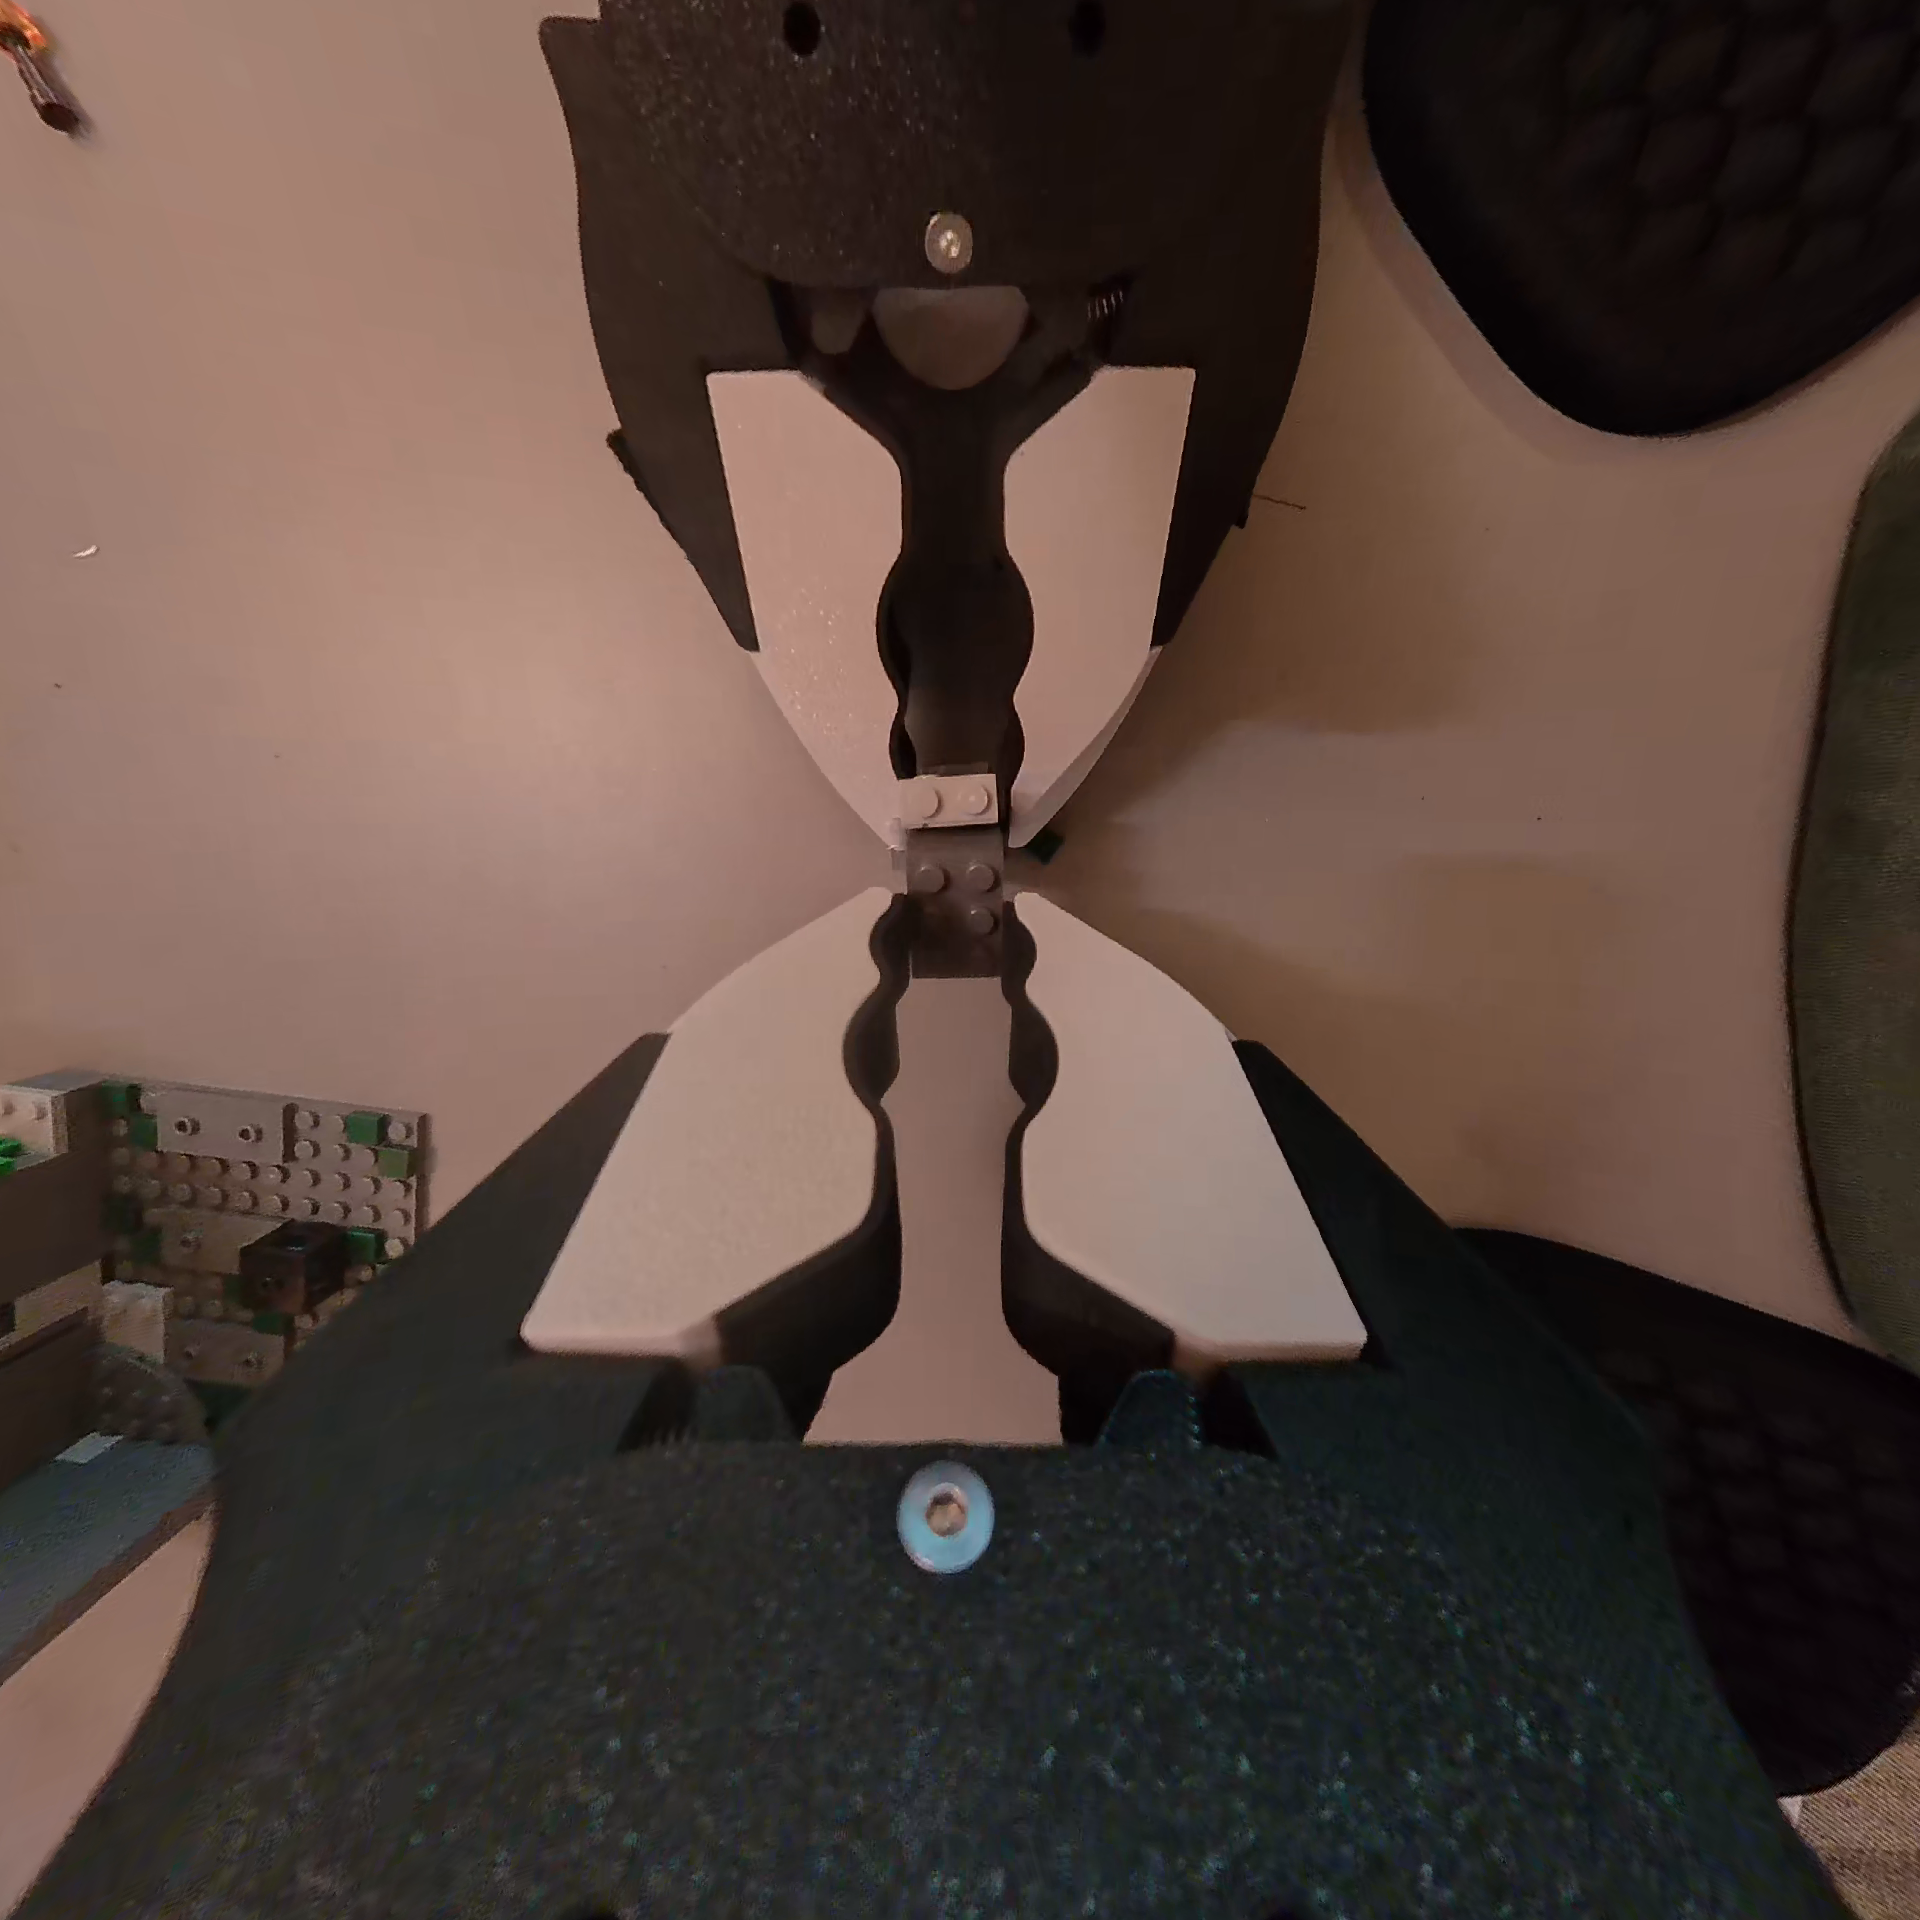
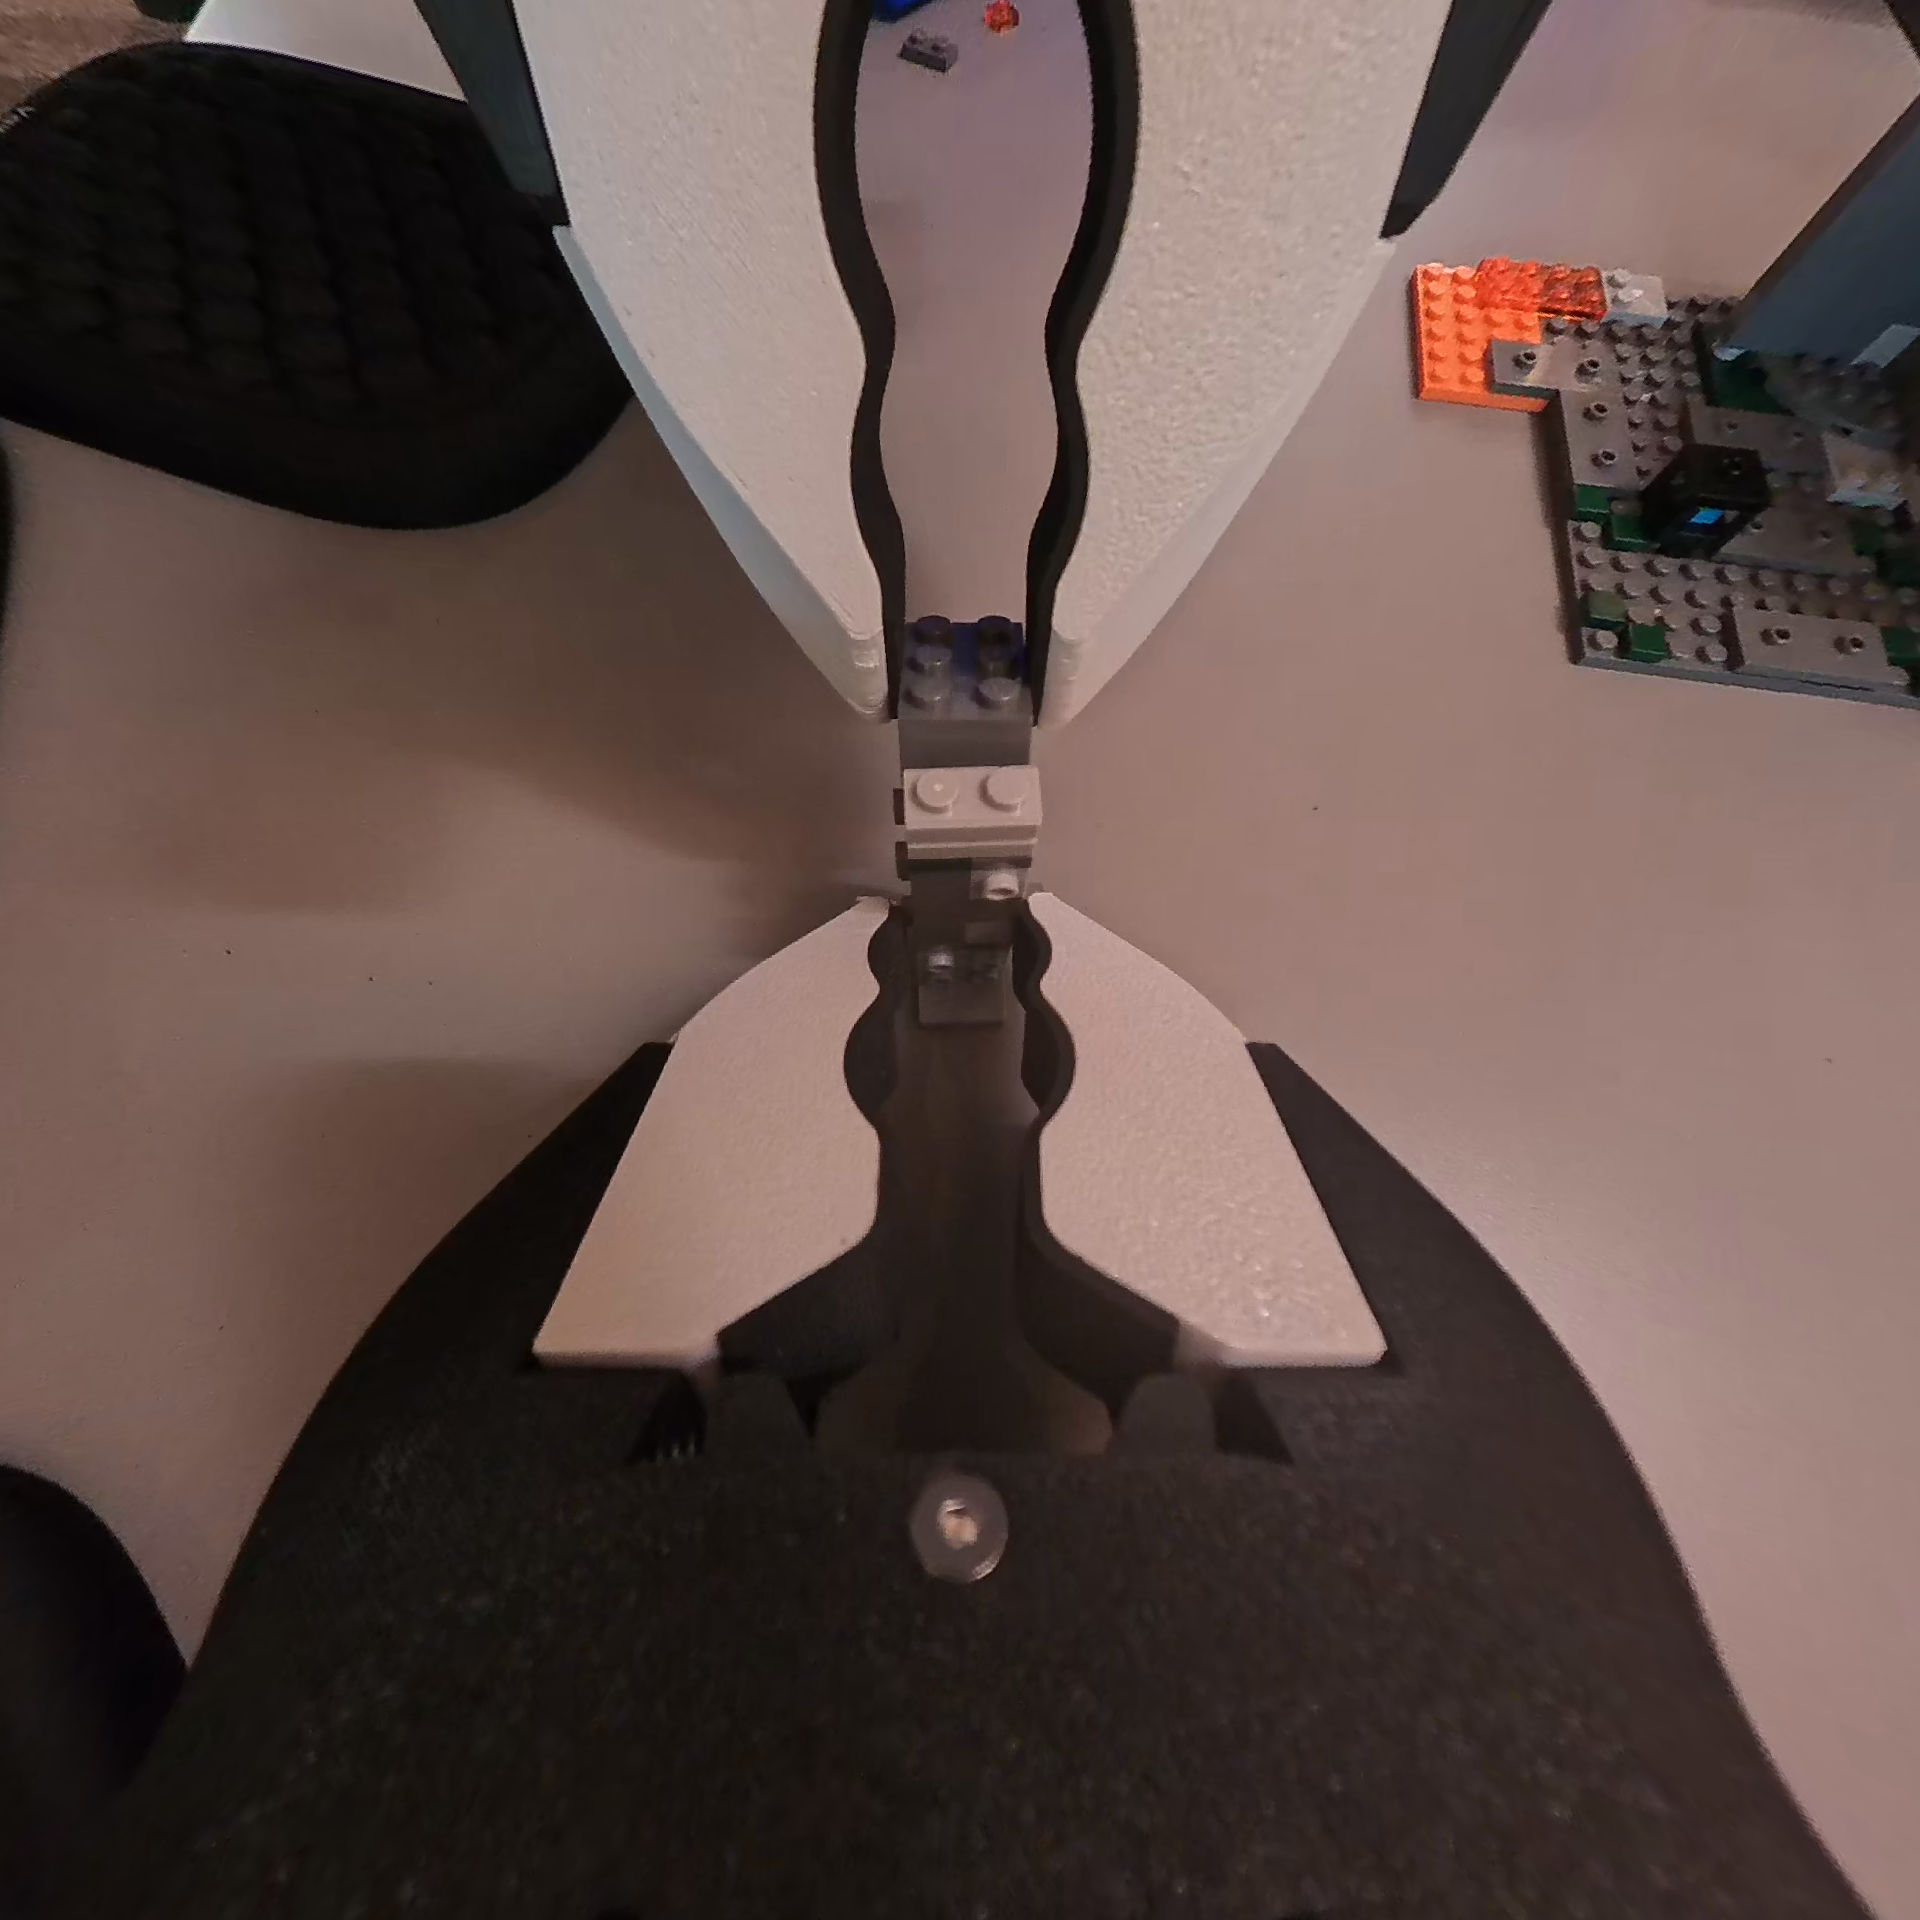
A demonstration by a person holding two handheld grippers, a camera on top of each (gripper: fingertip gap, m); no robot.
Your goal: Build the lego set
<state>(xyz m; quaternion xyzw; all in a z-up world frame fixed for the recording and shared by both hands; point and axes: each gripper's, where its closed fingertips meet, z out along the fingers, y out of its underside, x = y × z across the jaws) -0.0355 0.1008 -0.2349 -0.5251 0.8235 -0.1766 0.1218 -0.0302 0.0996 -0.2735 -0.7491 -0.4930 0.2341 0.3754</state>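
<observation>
Here the two grippers meet tip to tip over the table (image 1: 312,623); the left gripper (image 1: 954,925) pinches a dark grey brick (image 1: 956,914) between its fingertips, and the right gripper (image 2: 961,935) pinches a small grey stack (image 2: 961,966) with a light grey plate (image 2: 971,805) at its front end; plate and brick touch just ahead of each pair of tips, so the step looks like pressing the two together. To do it well, I'd keep both grips firm, line the studs up square, and push straight along the fingers without twisting; a skewed push could pop a piece loose. The half-built model (image 2: 1714,499) sits well off to the right gripper's right; a black cushion (image 2: 270,281) lies to its left.
</observation>
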